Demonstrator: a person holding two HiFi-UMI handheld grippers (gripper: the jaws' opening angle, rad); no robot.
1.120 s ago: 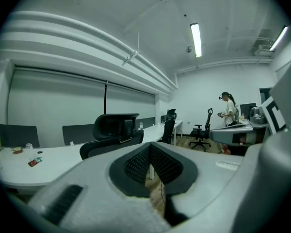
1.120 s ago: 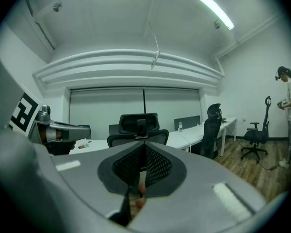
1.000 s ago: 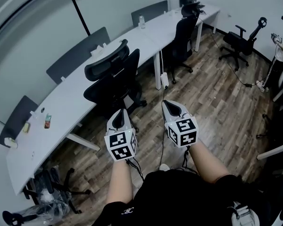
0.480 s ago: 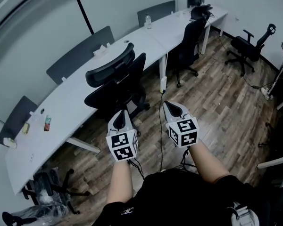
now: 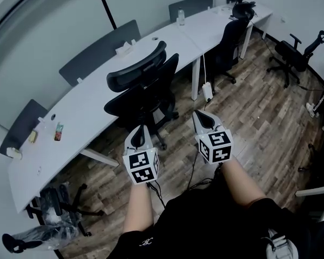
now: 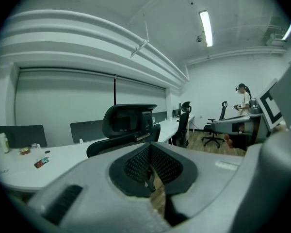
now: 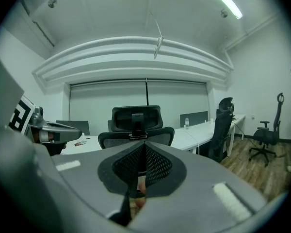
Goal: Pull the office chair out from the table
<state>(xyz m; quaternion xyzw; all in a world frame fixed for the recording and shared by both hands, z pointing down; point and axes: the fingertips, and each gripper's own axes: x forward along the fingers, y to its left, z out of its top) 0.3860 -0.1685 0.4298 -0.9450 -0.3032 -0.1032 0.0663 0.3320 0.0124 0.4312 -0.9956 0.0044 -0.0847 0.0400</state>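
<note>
A black office chair (image 5: 143,88) with a headrest stands pushed in at the long white table (image 5: 86,109). It fills the middle of the left gripper view as the chair (image 6: 128,127) and of the right gripper view as the chair (image 7: 136,127). My left gripper (image 5: 139,135) is shut and empty, a short way in front of the chair's seat. My right gripper (image 5: 204,116) is shut and empty too, to the right of the chair and apart from it. Both point at the chair back.
A second black chair (image 5: 231,36) stands at the table further right, and a third chair (image 5: 299,55) out on the wood floor. A cable and power strip (image 5: 207,90) lie by the table leg. Chair parts (image 5: 48,220) lie at lower left. A bottle (image 5: 181,19) and small items (image 5: 58,131) rest on the table.
Both grippers, still shut, have come closer to the black chair, which now looms larger and nearer in the head view. The chair itself has not moved from the table.
</note>
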